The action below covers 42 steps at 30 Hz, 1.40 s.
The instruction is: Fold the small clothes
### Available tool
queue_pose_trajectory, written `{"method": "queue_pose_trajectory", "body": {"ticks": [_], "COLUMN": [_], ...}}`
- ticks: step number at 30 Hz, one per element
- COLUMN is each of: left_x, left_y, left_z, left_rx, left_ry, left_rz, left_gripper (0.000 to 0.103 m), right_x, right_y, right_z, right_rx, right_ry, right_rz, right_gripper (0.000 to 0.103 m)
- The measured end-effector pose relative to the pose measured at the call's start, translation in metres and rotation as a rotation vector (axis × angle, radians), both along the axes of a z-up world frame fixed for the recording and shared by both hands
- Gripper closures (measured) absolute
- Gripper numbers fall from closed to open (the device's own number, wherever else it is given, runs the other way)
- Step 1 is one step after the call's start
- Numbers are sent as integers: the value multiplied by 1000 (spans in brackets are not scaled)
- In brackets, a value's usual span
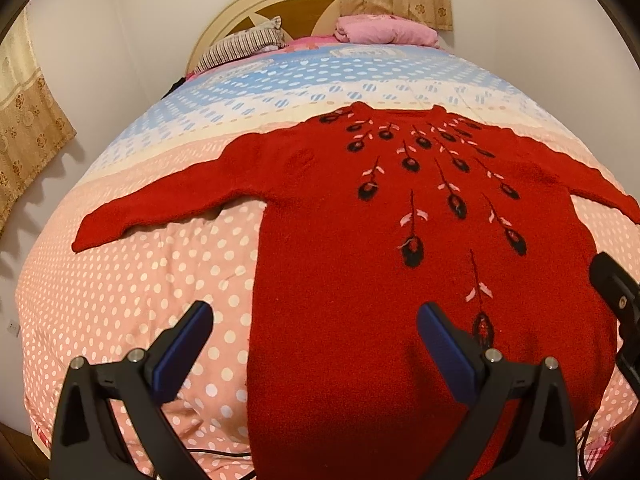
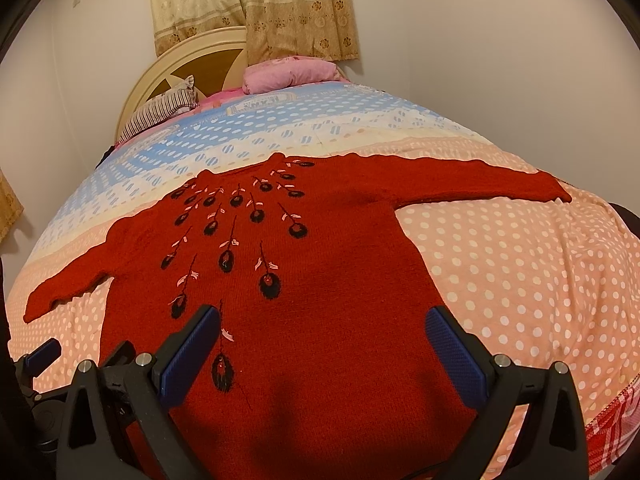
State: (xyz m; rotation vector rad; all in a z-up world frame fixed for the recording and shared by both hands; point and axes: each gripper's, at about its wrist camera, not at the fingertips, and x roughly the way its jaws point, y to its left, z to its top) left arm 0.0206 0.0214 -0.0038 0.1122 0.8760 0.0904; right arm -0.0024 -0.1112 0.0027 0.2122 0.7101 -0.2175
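A red knitted sweater [image 1: 344, 216] [image 2: 320, 248] with black and pink embroidered flowers lies flat and face up on the bed, both sleeves spread out sideways. My left gripper [image 1: 314, 320] hovers open over the sweater's lower left edge, one finger above the bedspread and the other above the knit. My right gripper [image 2: 322, 326] hangs open over the lower right part of the body. Neither holds anything. The right gripper's finger [image 1: 612, 284] shows at the right edge of the left wrist view, and the left gripper's finger [image 2: 42, 354] at the lower left of the right wrist view.
The bedspread [image 1: 152, 280] [image 2: 520, 272] is pink with white dots near me and blue further back. A striped pillow [image 1: 240, 46] and a pink bundle [image 1: 384, 30] lie by the cream headboard [image 1: 256, 8]. Curtains [image 2: 256, 4] hang behind. A wall stands left of the bed.
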Motion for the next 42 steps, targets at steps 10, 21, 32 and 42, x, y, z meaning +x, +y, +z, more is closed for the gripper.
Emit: {"method": "queue_pose_trajectory", "body": {"ticks": [10,21,32,42], "left_x": [8,33,63,122], "left_y": [2,-2,-14,2], "left_z": [-4,2,4,-4], "left_rx": [-9,-27,-32,-58], "left_ry": [16,-3,-41,-69], "left_rz": [-4,-2,-24,-46], "left_gripper": [0,0,0,0], "right_x": [10,39,62,84], "right_y": [-1,-8,-25,-81], "right_z": [-4,3,11,-9], "right_rx": [3,-17,-27,22], "right_ry": [20,28,5,25], "right_rz": [1,-7,-19,-77], "right_gripper": [1,1,1,1]}}
